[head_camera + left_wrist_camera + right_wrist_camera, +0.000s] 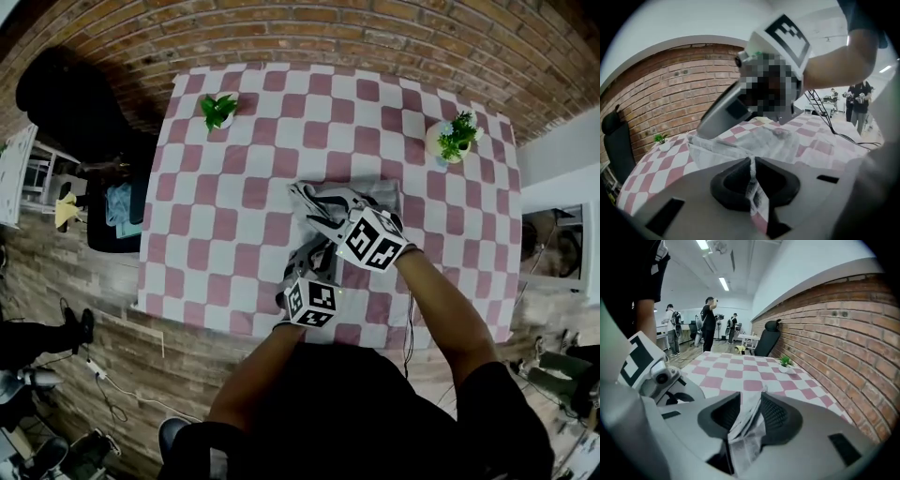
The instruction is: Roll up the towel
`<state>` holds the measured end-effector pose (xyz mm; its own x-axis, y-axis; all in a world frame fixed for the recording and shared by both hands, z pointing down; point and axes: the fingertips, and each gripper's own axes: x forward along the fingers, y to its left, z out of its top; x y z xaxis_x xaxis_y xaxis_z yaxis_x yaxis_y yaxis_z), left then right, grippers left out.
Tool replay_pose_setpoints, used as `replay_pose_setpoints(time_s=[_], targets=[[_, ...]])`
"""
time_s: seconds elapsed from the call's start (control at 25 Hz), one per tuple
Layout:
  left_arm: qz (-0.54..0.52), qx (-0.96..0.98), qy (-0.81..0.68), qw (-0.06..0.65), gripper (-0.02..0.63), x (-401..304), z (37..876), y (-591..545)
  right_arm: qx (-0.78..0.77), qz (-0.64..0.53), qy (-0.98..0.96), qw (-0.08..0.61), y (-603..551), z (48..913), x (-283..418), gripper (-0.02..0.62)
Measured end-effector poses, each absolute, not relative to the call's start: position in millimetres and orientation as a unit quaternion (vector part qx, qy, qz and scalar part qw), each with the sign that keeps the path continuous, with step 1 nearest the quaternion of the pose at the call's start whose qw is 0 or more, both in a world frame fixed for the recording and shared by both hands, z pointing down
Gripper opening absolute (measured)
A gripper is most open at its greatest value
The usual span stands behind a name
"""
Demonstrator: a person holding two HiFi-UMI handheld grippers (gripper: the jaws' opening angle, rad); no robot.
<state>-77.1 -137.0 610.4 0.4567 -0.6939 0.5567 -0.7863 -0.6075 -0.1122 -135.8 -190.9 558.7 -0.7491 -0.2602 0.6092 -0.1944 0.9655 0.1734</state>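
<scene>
A grey towel (375, 194) lies crumpled near the middle of the pink-and-white checked table (234, 244). My left gripper (302, 261) is at its near side, shut on a thin edge of the towel (752, 180) that stands up between the pads. My right gripper (328, 217) reaches over the towel from the right, shut on a thicker fold of the towel (749, 420). The two grippers are close together, the right one (736, 105) just beyond the left. The rest of the towel (764, 140) spreads out on the cloth behind the jaws.
Two small potted plants stand on the table, one at the far left (218, 110) and one at the far right (455, 138). A black chair (70, 103) is off the table's left side. A brick wall (862, 333) runs along the far edge. People (708, 319) stand farther off.
</scene>
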Motion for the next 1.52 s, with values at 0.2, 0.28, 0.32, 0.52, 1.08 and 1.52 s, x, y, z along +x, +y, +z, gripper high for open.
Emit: replay_pose_setpoints(time_s=[0.2, 0.28, 0.32, 0.52, 1.08, 1.52], targets=[[0.293, 0.857, -0.418, 0.075, 0.031, -65.6, 616.2, -132.1, 0.091, -0.097, -0.914, 0.382, -198.9, 576.0, -154.6, 0.115], [0.293, 0.859, -0.412, 0.077, 0.032, -63.0, 618.3, -130.6, 0.093, -0.092, -0.905, 0.405, -204.2, 587.4, -149.8, 0.115], [0.292, 0.861, -0.409, 0.078, 0.032, -61.7, 619.1, -129.4, 0.095, -0.086, -0.901, 0.415, -206.5, 593.1, -145.6, 0.115], [0.289, 0.866, -0.398, 0.090, 0.035, -58.0, 624.9, -121.5, 0.098, -0.073, -0.879, 0.460, -208.4, 623.2, -122.9, 0.115], [0.226, 0.823, -0.486, 0.187, 0.188, -111.0, 612.7, -112.7, 0.104, -0.041, -0.877, 0.468, -207.2, 651.4, -103.6, 0.115], [0.081, 0.725, -0.493, 0.474, 0.238, -115.3, 648.3, -124.0, 0.099, -0.064, -0.876, 0.467, -201.2, 647.3, -99.0, 0.115]])
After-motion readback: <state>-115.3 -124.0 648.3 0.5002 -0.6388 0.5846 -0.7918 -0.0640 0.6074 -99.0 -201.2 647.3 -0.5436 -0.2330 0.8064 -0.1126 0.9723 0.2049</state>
